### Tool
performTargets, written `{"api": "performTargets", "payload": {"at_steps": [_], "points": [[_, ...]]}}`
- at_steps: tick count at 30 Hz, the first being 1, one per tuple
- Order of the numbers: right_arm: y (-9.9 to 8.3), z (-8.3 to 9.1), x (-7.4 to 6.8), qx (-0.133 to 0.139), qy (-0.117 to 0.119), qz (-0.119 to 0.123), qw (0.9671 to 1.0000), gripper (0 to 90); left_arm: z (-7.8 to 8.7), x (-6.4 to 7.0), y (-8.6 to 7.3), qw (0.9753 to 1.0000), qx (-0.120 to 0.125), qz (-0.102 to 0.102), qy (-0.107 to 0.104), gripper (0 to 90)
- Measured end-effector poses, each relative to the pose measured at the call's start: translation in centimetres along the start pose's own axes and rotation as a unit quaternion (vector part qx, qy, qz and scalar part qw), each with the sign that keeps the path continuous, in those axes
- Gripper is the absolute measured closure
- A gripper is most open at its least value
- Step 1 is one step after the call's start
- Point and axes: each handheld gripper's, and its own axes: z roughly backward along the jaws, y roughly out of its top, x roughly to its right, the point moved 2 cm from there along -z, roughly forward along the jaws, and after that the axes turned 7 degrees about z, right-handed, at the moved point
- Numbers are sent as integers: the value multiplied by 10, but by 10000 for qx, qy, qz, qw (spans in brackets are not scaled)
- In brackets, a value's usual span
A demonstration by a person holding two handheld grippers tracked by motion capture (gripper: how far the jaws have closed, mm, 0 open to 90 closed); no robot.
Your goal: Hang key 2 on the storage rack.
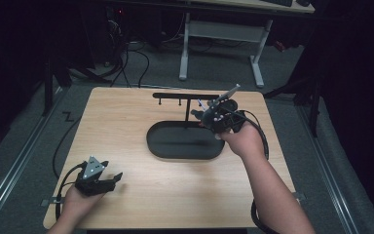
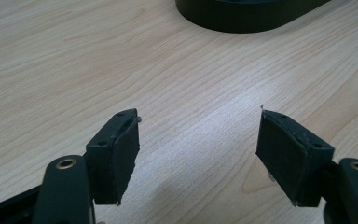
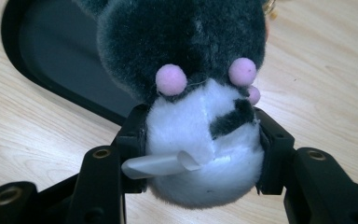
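Observation:
A small plush toy (image 3: 200, 121), dark grey on top with a white belly, pink dots and a white tag, is clamped between the jaws of my right gripper (image 3: 203, 140). In the high view that gripper (image 1: 209, 117) hangs over the right end of a black oval tray (image 1: 165, 146), beside the tray's black T-shaped hanger stand (image 1: 187, 97) with small hooks under its bar. My left gripper (image 1: 113, 179) rests low over the table's front left corner, jaws wide apart with bare wood between the pads (image 2: 119, 149).
The wooden table (image 1: 126, 122) has bare room left and front of the tray. The tray's rim (image 2: 242, 18) lies ahead of the left gripper. A white-legged desk (image 1: 219, 34) and cables stand on the floor beyond the far edge.

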Motion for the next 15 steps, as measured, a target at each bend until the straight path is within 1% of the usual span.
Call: {"api": "performTargets", "payload": {"at_steps": [1, 3, 4, 5, 7, 8, 9, 15], "points": [[0, 0, 0, 0, 0, 0, 10000, 489, 0, 0, 0, 10000, 0, 0, 0, 302], [-2, -7, 0, -47, 32, 4, 10000, 489, 0, 0, 0, 10000, -2, 5, 2, 302], [-2, -10, -1, -59, 42, -45, 10000, 489, 0, 0, 0, 10000, -14, 5, -2, 302], [-3, -16, -1, -79, 73, -8, 9999, 489, 0, 0, 0, 10000, -25, -8, 3, 302], [-3, -18, -1, -96, 84, 9, 9999, 489, 1, -1, -1, 10000, -26, -1, 1, 302], [-3, -22, -2, -85, 101, -5, 9999, 489, 1, -1, -1, 10000, -14, 10, 5, 302], [-2, -27, -3, -132, 114, -17, 9998, 488, 1, -1, -1, 10000, -19, 14, 7, 302], [2, -37, -4, -106, 179, -28, 9998, 485, 1, -1, -2, 10000, -26, 12, 9, 302]]}}
